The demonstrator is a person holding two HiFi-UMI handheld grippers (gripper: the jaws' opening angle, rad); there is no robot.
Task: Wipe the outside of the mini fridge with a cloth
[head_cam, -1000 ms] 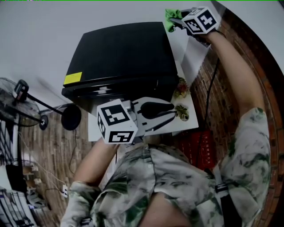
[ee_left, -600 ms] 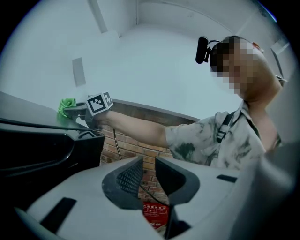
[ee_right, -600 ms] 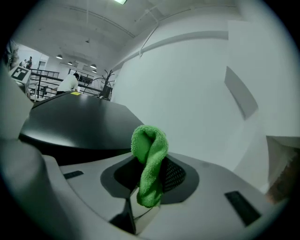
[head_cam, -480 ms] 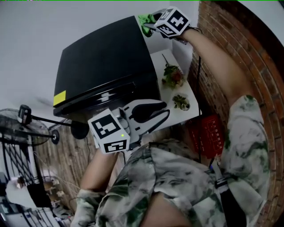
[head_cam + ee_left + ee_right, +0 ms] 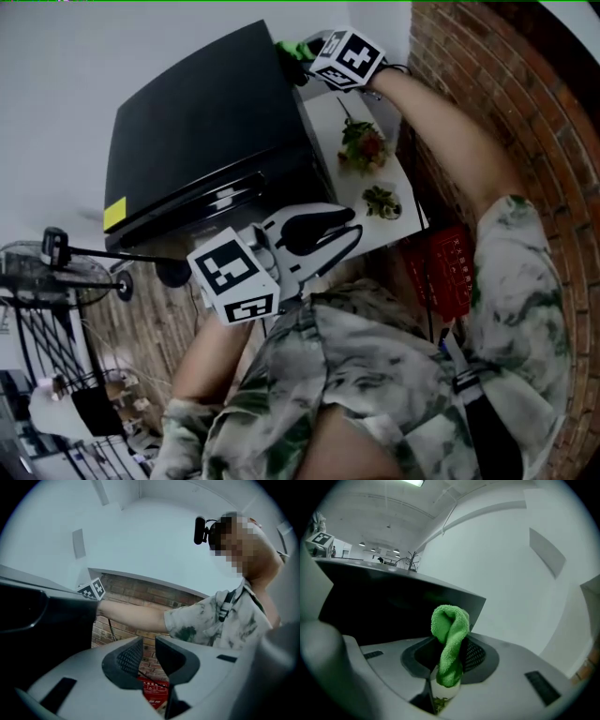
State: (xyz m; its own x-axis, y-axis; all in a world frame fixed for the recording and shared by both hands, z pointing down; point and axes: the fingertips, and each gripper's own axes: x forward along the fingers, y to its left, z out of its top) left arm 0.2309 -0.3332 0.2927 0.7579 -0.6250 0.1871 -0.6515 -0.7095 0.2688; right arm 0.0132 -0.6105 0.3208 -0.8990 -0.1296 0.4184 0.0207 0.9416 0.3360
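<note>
1. Far left: floor fan [image 5: 33, 267] with a wire cage, on a dark stand.
2. Mini fridge [image 5: 197, 122]: black and boxy, smooth glossy top, with a yellow rectangular sticker [image 5: 114, 214] at its near left corner.
3. Left gripper [image 5: 349, 225], pale grey plastic, is in front of the fridge. Its ribbed dark pads [image 5: 125, 657] are a narrow slit apart with nothing between (brick shows through the gap).
4. Right gripper [image 5: 314, 49] is at the fridge's far right top corner, jaws pinched on the cloth [image 5: 450, 639], a green, looped-pile, folded bunch.
5. White table [image 5: 405, 230] with small plants [image 5: 364, 150]; rough brick wall [image 5: 459, 66].
</note>
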